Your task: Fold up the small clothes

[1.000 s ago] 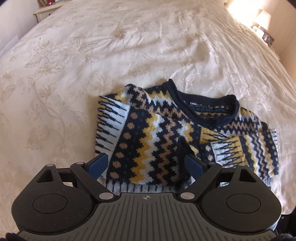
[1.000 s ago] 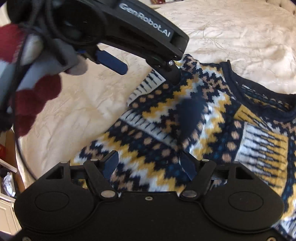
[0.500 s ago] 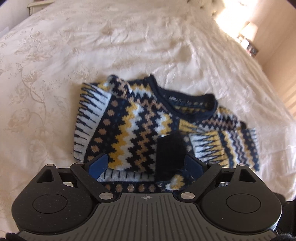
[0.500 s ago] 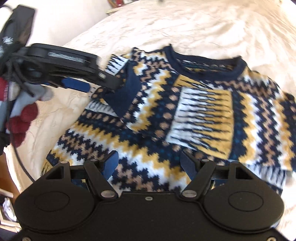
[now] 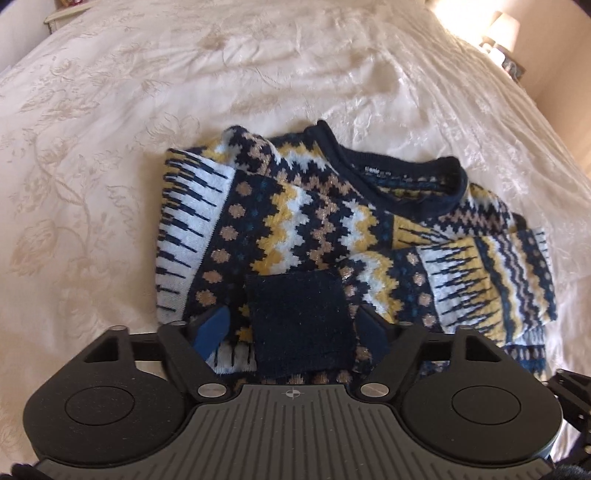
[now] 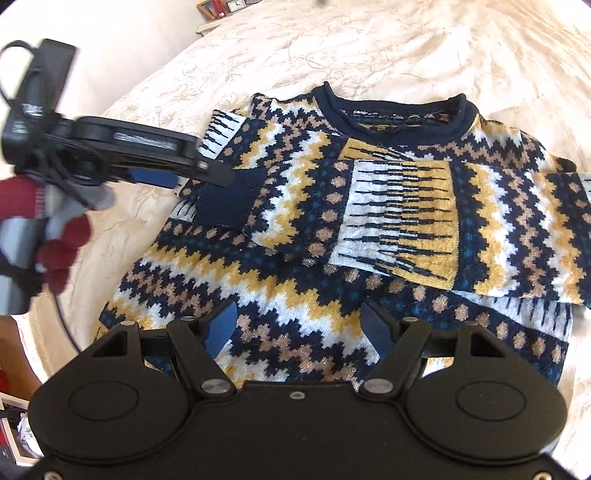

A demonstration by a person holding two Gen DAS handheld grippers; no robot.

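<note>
Item one: sweater [image 6: 332, 221], knitted, in navy, white, mustard and tan zigzag bands, with a navy rolled neckline [image 6: 395, 114]. It lies flat on the bed, collar toward the far side, with both sleeves folded inward across the chest. The sleeve on the left of your right-wrist view ends in a plain navy cuff [image 6: 221, 201]. The other sleeve [image 6: 402, 225] lies crosswise over the front, showing a white and mustard spiked pattern.

Item two: your left gripper [image 5: 295, 325]. It points steeply down at the sweater's near part, with the navy cuff [image 5: 299, 325] lying between its blue-padded fingers [image 5: 212, 328]. The jaws are closing at this moment. The pads stand just beside the cuff's two edges, and you cannot tell from either view that they press on it yet. In the right-wrist view the same gripper [image 6: 218, 173] reaches in from the left, its tip at the cuff, carried by your gloved hand [image 6: 62, 229] in red, grey and white.

Item three: your right gripper [image 6: 299, 328]. It hovers over the sweater's lower body, jaws spread wide, with nothing clamped; only patterned knit shows behind the gap.

Item four: bed [image 5: 110, 147], covered in a cream bedspread with a woven floral pattern, wrinkled beyond the collar.

Item five: lamp [image 5: 504, 29], at the far right corner of the left-wrist view, beside the bed, in bright sunlight.
</note>
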